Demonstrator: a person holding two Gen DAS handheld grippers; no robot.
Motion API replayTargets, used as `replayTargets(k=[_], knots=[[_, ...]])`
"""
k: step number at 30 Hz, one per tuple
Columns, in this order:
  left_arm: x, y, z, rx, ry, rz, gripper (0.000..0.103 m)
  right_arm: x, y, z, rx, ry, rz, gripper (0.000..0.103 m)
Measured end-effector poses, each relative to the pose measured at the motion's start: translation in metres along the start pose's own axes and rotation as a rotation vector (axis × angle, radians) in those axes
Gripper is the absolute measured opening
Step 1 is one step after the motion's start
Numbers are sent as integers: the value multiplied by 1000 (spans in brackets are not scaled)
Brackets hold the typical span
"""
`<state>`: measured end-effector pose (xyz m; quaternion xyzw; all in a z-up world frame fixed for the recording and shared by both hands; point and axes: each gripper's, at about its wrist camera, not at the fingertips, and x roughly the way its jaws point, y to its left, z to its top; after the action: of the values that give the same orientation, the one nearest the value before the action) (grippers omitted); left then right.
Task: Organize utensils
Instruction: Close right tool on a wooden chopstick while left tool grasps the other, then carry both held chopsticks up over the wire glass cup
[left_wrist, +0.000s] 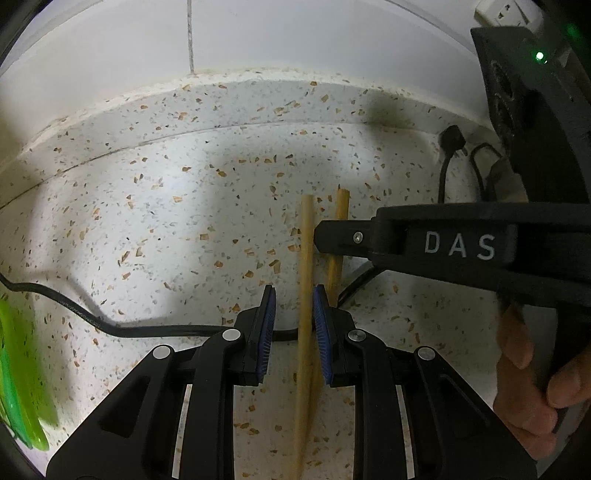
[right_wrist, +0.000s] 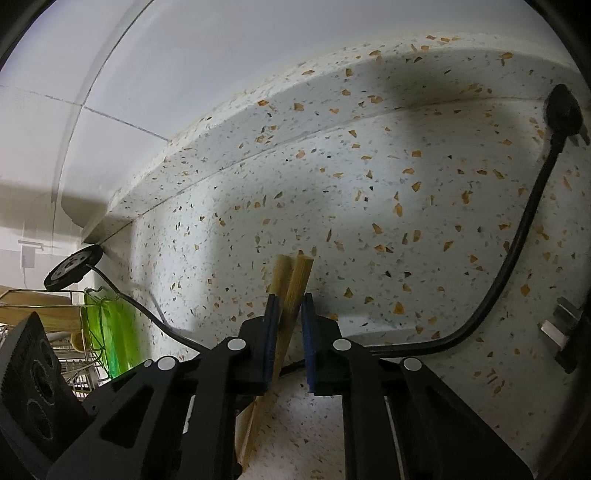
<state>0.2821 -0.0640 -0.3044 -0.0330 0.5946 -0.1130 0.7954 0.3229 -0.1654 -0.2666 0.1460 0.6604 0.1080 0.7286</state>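
Note:
Two pale wooden chopsticks are over the speckled counter. In the left wrist view one chopstick runs between the blue pads of my left gripper. It lies against the right pad with a gap to the left pad, so the jaws stand open. The second chopstick is just right of it, crossed by a black finger of the right gripper. In the right wrist view both chopsticks pass between the pads of my right gripper, which is shut on them, their square ends sticking out past the fingertips.
A black power cable trails across the counter under the chopsticks to a plug. A green plastic item, a wire dish rack and a round black base are at the left. A person's hand holds the right gripper. The tiled wall is behind.

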Motion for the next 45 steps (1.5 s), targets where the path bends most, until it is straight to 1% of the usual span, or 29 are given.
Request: replayTargets(k=[6, 7, 8, 10, 13, 17, 21, 30, 33, 38, 45], knots=[[5, 1, 4, -11, 5, -16, 20, -3, -3, 1, 9, -14, 14, 8], [5, 1, 5, -12, 7, -16, 18, -4, -4, 1, 11, -17, 16, 8], [6, 1, 5, -16, 11, -19, 11, -6, -5, 2, 12, -21, 17, 8], [4, 3, 7, -23, 9, -28, 7, -9, -6, 3, 11, -27, 21, 7], [-4, 4, 8, -38, -18, -38, 7, -15, -5, 3, 8, -35, 28, 7], [-22, 3, 6, -38, -56, -28, 7, -29, 0, 2, -8, -54, 37, 7], [-57, 4, 0, -52, -136, -31, 7, -54, 9, -1, -55, -109, 44, 6], [-145, -5, -15, -20, -324, 13, 7, -118, 46, -19, -227, -263, 47, 5], [-173, -6, -22, -17, -384, 26, 7, -136, 55, -26, -257, -308, 46, 5], [-208, -12, -32, 3, -466, 64, 7, -168, 68, -36, -292, -376, 53, 5], [-270, -13, -54, 19, -661, 127, 7, -205, 90, -51, -359, -450, 62, 5]])
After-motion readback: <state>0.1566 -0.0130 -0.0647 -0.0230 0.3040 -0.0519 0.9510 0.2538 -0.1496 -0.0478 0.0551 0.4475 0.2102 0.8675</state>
